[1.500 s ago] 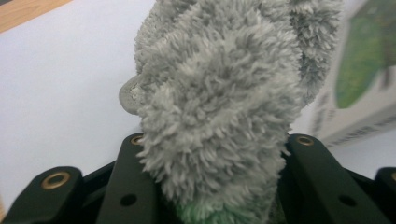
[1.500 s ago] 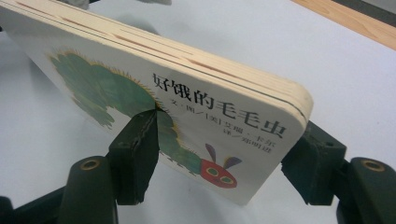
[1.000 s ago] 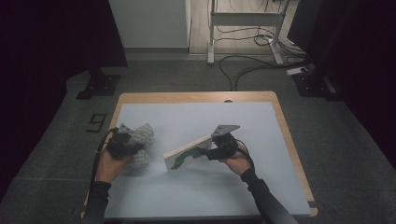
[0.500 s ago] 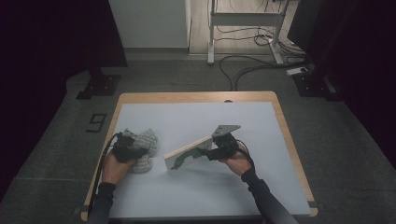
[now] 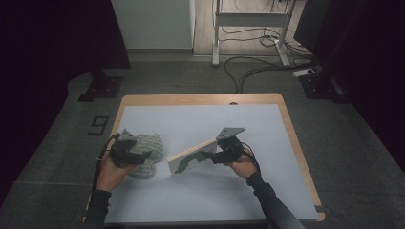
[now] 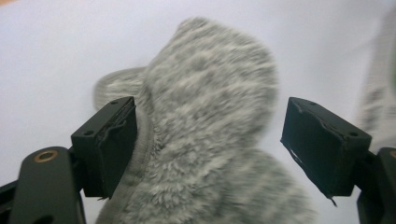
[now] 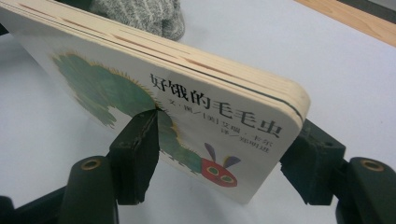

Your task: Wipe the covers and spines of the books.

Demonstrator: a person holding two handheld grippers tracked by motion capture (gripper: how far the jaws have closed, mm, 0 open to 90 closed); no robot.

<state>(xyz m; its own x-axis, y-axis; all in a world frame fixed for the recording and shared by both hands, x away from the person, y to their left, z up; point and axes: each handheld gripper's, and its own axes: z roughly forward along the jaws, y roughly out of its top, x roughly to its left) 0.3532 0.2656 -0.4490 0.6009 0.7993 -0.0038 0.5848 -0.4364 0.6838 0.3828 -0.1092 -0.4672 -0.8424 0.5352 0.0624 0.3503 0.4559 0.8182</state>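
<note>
A fluffy grey sock (image 5: 149, 157) lies bunched on the pale blue mat at the left. My left gripper (image 5: 141, 156) is around it, and its jaws have just been opening. In the left gripper view the sock (image 6: 219, 70) sits between the jaws of the left gripper (image 6: 210, 112); one pad brushes it and the other stands off. My right gripper (image 5: 210, 156) is shut on a thick board book (image 5: 191, 158), holding it tilted above the mat. In the right gripper view the book (image 7: 196, 93) has a green caterpillar cover, and the jaws of the right gripper (image 7: 226, 128) clamp its near corner.
The blue mat (image 5: 200, 119) covers a wooden table with its rim (image 5: 200, 98) showing at the back and sides. The sock (image 7: 140, 16) sits just beyond the book's far end. Table legs and cables (image 5: 248, 67) lie on the floor behind.
The left gripper's jaws have spread apart off the sock, and the sock has sunk and settled on the mat. The right hand and the book have stayed where they were.
</note>
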